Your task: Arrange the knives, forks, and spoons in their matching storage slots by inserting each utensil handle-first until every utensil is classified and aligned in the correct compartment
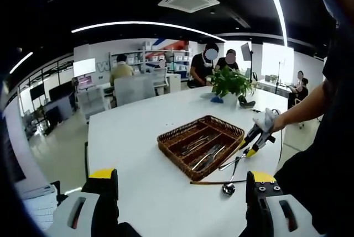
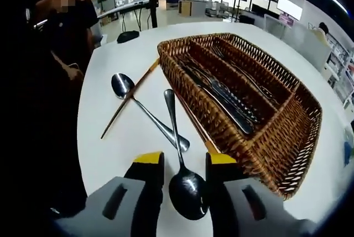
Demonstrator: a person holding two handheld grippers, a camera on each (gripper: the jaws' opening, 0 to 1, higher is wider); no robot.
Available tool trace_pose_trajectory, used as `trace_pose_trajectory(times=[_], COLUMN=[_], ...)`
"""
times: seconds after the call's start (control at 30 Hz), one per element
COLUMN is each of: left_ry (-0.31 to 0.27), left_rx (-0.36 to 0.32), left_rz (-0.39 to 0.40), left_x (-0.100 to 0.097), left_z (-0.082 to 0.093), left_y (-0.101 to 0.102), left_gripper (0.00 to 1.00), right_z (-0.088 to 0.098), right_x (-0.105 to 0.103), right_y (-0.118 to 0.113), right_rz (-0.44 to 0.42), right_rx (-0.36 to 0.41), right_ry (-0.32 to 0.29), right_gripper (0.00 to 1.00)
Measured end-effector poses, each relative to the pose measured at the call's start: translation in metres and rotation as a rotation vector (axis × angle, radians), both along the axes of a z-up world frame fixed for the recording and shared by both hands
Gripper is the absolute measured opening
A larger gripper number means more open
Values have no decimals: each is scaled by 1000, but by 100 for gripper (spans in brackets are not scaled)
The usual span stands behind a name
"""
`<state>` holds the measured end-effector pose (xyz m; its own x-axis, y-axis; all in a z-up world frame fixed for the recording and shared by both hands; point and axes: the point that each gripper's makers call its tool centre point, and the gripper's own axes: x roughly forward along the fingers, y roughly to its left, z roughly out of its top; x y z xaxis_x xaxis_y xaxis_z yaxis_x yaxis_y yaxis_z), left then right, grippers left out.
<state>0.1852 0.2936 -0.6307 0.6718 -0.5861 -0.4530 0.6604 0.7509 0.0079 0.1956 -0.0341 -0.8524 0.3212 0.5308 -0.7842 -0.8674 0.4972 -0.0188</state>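
Spoon between right gripper fingers, beside basket

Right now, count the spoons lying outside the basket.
2. One spoon sits bowl-first between the right gripper jaws; the other spoon lies on the table beside the basket.

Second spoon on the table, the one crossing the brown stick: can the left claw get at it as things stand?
Probably yes. The left claw is open, with bare white table ahead. The second spoon lies outside the wicker tray, though the right claw with its held spoon crowds it.
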Motion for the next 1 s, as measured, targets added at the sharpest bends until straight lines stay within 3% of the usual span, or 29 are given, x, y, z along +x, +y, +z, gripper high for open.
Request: trace_pose_trajectory(times=[0.33,1.0], left_ry=[3,11], left_rx=[6,14], left_rz=[-6,-10], left_x=[-1,-2], left_z=[0,-3], left_y=[-5,-13], left_gripper=[100,100], right_z=[-8,-19], right_x=[-2,-3], right_y=[3,7], right_rz=[38,89], right_rx=[-16,-55], right_ry=[20,21], right_gripper=[13,2])
